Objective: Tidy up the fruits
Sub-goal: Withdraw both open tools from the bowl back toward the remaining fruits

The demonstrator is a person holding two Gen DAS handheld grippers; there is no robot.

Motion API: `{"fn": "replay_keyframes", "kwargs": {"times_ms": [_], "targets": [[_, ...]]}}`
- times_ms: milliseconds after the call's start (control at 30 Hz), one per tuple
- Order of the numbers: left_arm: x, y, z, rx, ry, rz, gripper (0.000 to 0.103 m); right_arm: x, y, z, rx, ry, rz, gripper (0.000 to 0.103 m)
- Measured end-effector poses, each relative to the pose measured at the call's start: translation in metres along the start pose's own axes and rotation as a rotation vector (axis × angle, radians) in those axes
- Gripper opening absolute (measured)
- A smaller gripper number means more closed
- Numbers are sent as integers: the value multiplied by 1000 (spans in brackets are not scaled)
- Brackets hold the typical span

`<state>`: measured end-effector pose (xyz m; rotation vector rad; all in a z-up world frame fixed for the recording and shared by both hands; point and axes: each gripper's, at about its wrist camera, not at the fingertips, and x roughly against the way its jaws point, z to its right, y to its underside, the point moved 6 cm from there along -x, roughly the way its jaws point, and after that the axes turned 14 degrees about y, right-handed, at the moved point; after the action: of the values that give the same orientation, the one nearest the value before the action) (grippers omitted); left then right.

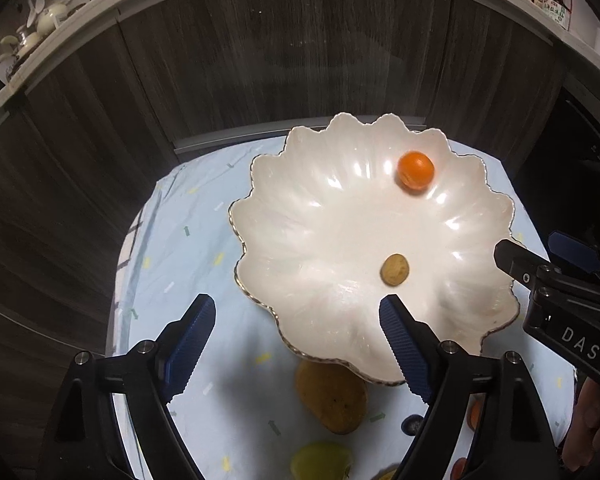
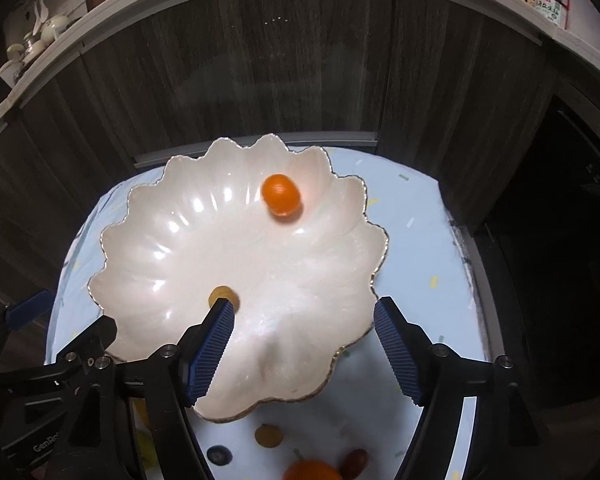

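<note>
Hovering over the scalloped white dish [image 1: 340, 220], the left claw [image 1: 298, 344] is spread wide with nothing between its blue pads, and the right claw [image 2: 304, 348] hangs just the same, wide apart and empty above the near half of that dish! Inside the dish sit two fruits: a small orange fruit [image 1: 416, 170] out toward the far rim, looking blurred, and a little tan-brown fruit [image 1: 395, 270] nearer the middle, well apart from it. In the right wrist view the tan one is half hidden behind the claw's left pad. The dish stands on a desk under a pale blue cloth [image 1: 188, 240]. Still waiting on the cloth, on the near side of the dish: a brown mango [image 1: 332, 398] tucked just beside the rim, a yellow-green fruit [image 1: 320, 464], a blueberry [image 2: 219, 455], a dark reddish grape [image 2: 354, 462] and another orange fruit [image 2: 310, 472] at the bottom edge.
</note>
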<state>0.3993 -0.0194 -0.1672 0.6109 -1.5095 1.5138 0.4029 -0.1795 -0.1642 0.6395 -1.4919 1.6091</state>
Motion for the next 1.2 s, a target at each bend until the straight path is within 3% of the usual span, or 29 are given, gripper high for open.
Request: {"fn": "replay_keyframes", "kwargs": {"times_ms": [1200], "targets": [[78, 31, 33, -37, -5, 66, 85, 77, 34, 32, -37, 19, 73, 73]]}}
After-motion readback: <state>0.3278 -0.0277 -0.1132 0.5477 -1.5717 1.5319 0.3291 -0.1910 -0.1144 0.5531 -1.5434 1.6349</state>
